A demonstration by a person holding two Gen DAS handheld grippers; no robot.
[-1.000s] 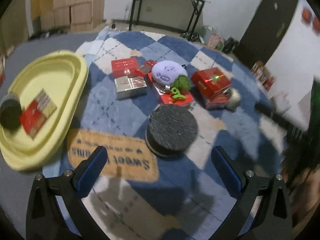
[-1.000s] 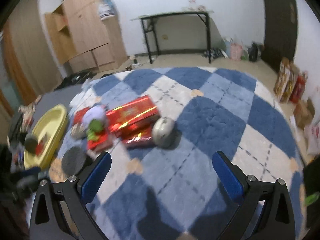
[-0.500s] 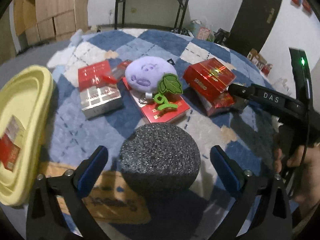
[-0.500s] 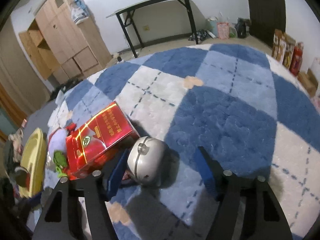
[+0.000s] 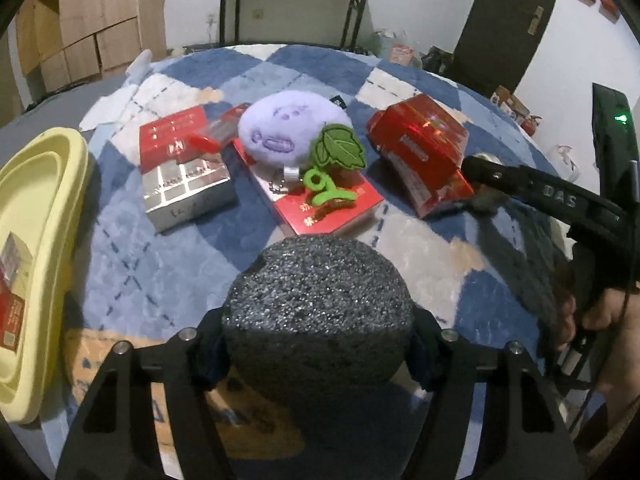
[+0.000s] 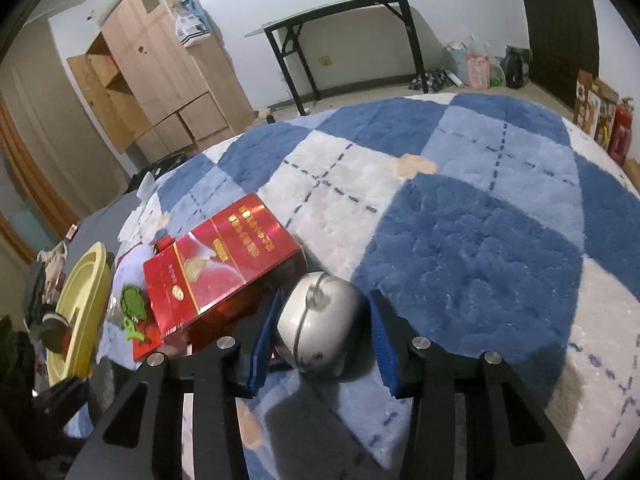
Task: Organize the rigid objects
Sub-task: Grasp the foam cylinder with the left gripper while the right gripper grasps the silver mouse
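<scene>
Left gripper has come down since a second ago, and its jaws have just been closing: the pads now press both flanks of the dark speckled puck, which was sitting free on the blue checked rug before. It's a round, grainy, grey-black disc lying flat face-up, so no long axis to speak of. Over on the right, the right gripper has dropped in too, jaws just closing around the silver ball; whether the blue pads actually touch it I cannot tell. Just behind, the red box leans tilted, long side running away. Further left, the yellow tray.
</scene>
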